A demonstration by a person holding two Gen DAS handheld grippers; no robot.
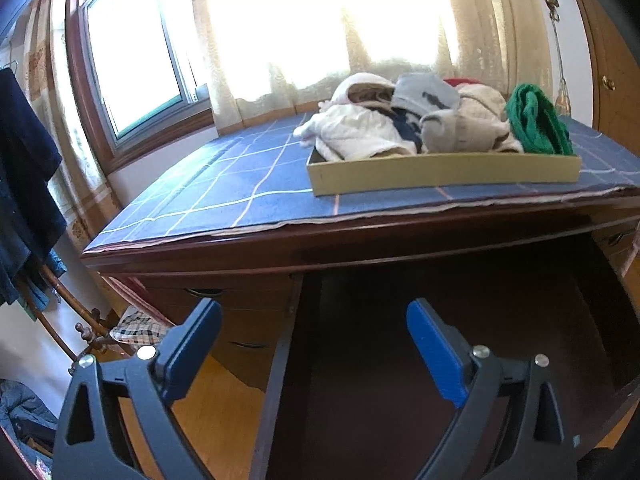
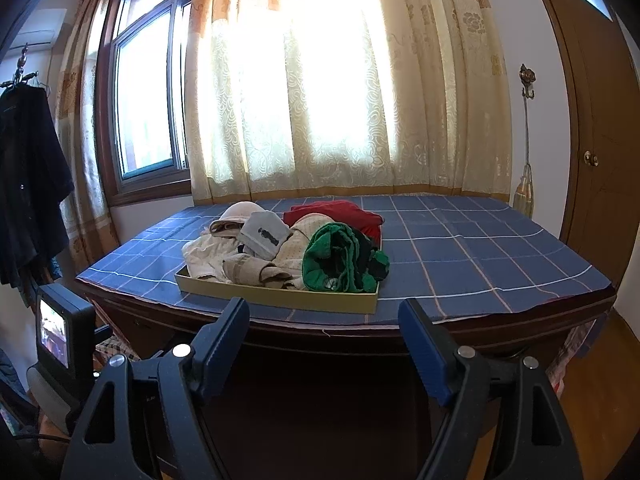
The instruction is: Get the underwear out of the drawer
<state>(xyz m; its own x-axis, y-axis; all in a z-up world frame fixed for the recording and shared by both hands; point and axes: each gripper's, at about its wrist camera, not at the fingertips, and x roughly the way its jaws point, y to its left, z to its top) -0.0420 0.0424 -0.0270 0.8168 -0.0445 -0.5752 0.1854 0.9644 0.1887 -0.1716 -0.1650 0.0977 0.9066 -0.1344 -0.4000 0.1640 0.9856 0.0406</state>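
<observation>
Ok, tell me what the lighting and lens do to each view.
Left wrist: window blown out to white, open drawer interior almost black, desk edge bowed by the fisheye. Right wrist: curtain glares, the space under the desk is lost in shadow.

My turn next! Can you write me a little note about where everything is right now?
Left gripper: open, nothing between its fingers, over the pulled-out drawer.
Right gripper: open, empty, facing the desk's front edge.
Clothes pile: in the shallow cardboard tray on the blue checked cloth, green piece at its right end.
Done: drawer is open, a pile is already out on top.
Left: the drawer's inside is too dark to see, so check it for more underwear.
</observation>
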